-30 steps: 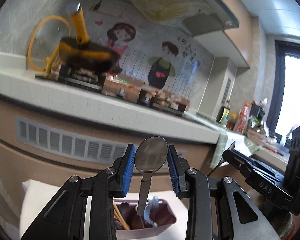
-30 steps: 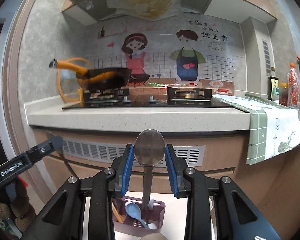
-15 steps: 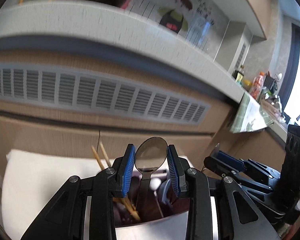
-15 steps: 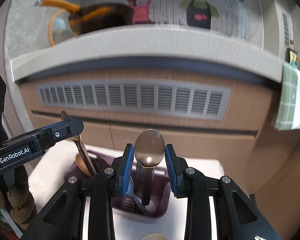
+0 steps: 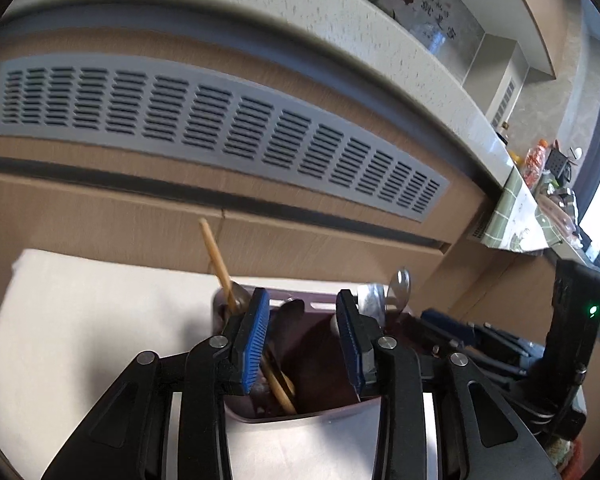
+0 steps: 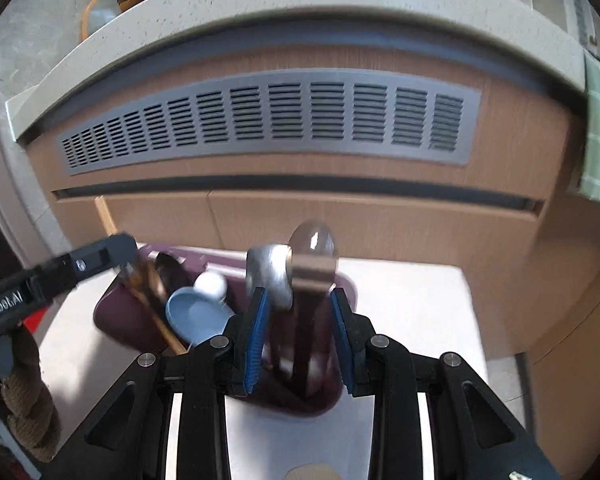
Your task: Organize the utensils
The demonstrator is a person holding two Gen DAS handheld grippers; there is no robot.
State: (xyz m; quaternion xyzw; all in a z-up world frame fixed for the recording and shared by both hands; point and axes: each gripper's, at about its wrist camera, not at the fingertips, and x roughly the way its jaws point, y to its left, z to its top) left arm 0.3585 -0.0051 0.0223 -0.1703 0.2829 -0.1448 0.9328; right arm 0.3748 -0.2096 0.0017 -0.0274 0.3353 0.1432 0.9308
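A purple utensil holder (image 5: 300, 414) (image 6: 116, 320) stands on a white table top. My left gripper (image 5: 302, 300) hangs over its left end and its jaws are opening. A dark metal spoon (image 5: 291, 307) (image 6: 168, 268) stands loose between them inside the holder, touching neither pad. My right gripper (image 6: 300, 296) is over the right end, shut on a metal spoon (image 6: 312, 248) (image 5: 400, 284). That spoon's bowl sticks out past the fingertips and its handle reaches down into the holder. This view is blurred.
Wooden chopsticks (image 5: 216, 256), a blue spoon (image 6: 192, 316) and another steel spoon (image 6: 268, 276) also stand in the holder. Close behind the table (image 5: 100, 320) rises a wooden cabinet front with a grey vent grille (image 5: 220, 120) under a stone counter.
Both grippers have sunk toward the holder. The left jaws have widened and their spoon now stands in the holder. The right spoon's handle has gone down into the holder.
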